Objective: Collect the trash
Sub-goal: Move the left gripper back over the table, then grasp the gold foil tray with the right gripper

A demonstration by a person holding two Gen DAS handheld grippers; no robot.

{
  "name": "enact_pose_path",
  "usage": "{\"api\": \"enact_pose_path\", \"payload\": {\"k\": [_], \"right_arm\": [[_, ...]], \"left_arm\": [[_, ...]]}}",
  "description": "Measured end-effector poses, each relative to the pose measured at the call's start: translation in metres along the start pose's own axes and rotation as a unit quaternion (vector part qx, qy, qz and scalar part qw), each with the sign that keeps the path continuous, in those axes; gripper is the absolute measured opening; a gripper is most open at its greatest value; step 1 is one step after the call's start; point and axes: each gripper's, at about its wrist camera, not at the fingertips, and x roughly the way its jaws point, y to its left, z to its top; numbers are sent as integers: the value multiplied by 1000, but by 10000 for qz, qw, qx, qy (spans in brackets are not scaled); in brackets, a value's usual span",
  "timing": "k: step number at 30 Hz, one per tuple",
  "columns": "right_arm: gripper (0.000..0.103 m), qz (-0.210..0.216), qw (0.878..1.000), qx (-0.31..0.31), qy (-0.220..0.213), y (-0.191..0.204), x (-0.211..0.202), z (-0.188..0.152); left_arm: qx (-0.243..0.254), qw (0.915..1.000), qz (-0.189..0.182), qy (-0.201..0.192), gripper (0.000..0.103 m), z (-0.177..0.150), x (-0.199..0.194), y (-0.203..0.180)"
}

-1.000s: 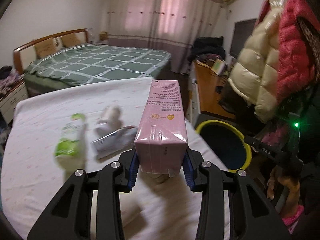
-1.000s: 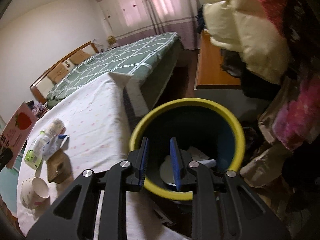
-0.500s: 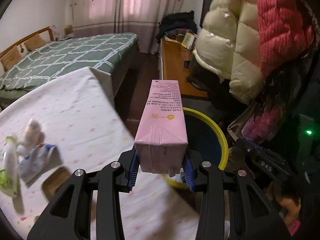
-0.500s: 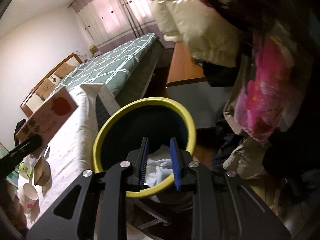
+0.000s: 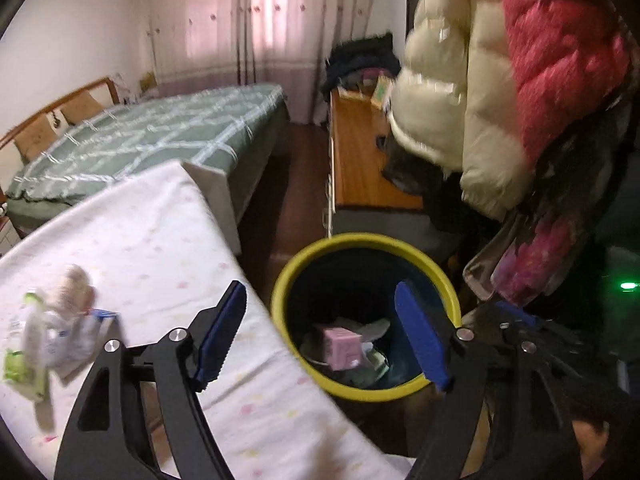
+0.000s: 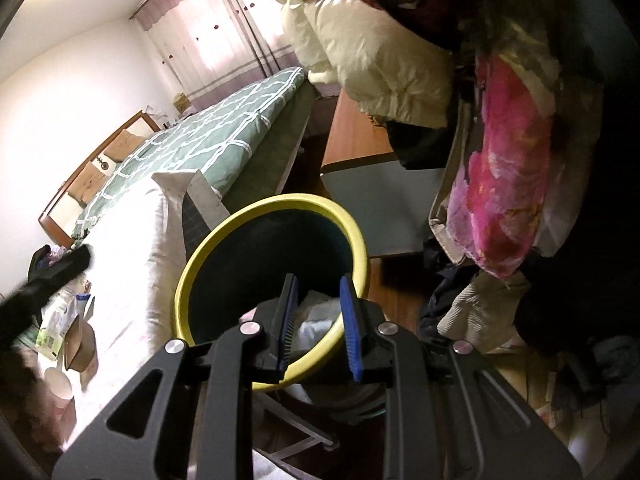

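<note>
Trash already fills the bottom of the round yellow-rimmed dark bin (image 5: 362,388): a pink rectangular drink carton (image 5: 341,347) lies among crumpled white paper inside it, straight ahead of and below the left gripper (image 5: 322,338). That gripper's blue-padded jaws are opening, spread wide with nothing between them; the carton shows through the gap, down in the bin and clear of both pads. To the left of the same gripper, on the white cloth-covered table with faint pastel dots (image 5: 152,240), more litter sits in a blurred huddle: a clear plastic bottle with a green label (image 5: 24,360), a crumpled white and blue wrapper (image 5: 72,332) and a pale wad behind them. Beyond the table stands a bed with a green checked cover (image 5: 140,136), and to the gripper's right hang a cream and red puffer jacket (image 5: 500,80).

The right gripper (image 6: 318,330) hovers over the near rim of the bin (image 6: 200,264), its blue pads held a narrow gap apart with nothing pinched; white paper shows in the bin beyond them. Off to its left, on the table, stand a small brown paper box (image 6: 80,342) and a white paper cup (image 6: 60,384).
</note>
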Motion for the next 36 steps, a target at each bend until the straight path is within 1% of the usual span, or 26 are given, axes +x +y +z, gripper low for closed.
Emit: {"api": "enact_pose_path", "payload": {"k": [1, 3, 4, 7, 8, 12, 15, 18, 20, 25, 28, 31, 34, 36], "right_arm": [[21, 27, 10000, -34, 16, 4, 1, -1], [22, 70, 9999, -95, 37, 12, 2, -3], [22, 96, 9998, -139, 52, 16, 2, -4], [22, 168, 9994, -293, 99, 31, 4, -7], [22, 196, 9991, -353, 111, 37, 5, -8], [26, 290, 9979, -567, 140, 62, 5, -13], [26, 371, 9962, -761, 188, 86, 5, -19], [26, 464, 9935, -1007, 253, 114, 6, -26], [26, 551, 9908, -1192, 311, 135, 8, -32], [26, 830, 9814, -1660, 493, 189, 14, -48], [26, 999, 9740, -1945, 600, 221, 17, -59], [27, 1117, 9669, -2198, 657, 248, 19, -66], [27, 1319, 9586, -2421, 715, 281, 24, -71], [27, 1390, 9544, -2534, 748, 296, 28, -71]], "left_arm": [[-36, 9999, 38, -158, 82, -2, -18, 6], [-63, 9994, 131, -329, 89, -4, -40, 15], [-102, 9988, 209, -431, 90, -7, -54, 23], [-347, 9964, 425, -646, 95, -18, -90, 51], [-438, 9952, 526, -695, 98, -22, -101, 61], [-766, 9885, 1004, -835, 98, -44, -138, 104], [-1105, 9807, 1374, -849, 98, -65, -159, 139], [-1502, 9704, 1684, -859, 98, -88, -181, 177], [-1778, 9604, 1945, -905, 98, -105, -197, 203], [-2231, 9390, 2407, -1031, 98, -139, -233, 252], [-2429, 9297, 2546, -1094, 98, -154, -248, 271], [-2541, 9251, 2593, -1116, 98, -166, -256, 285], [-2568, 9252, 2569, -1095, 98, -172, -258, 294], [-2575, 9259, 2549, -1070, 98, -172, -256, 291]]}}
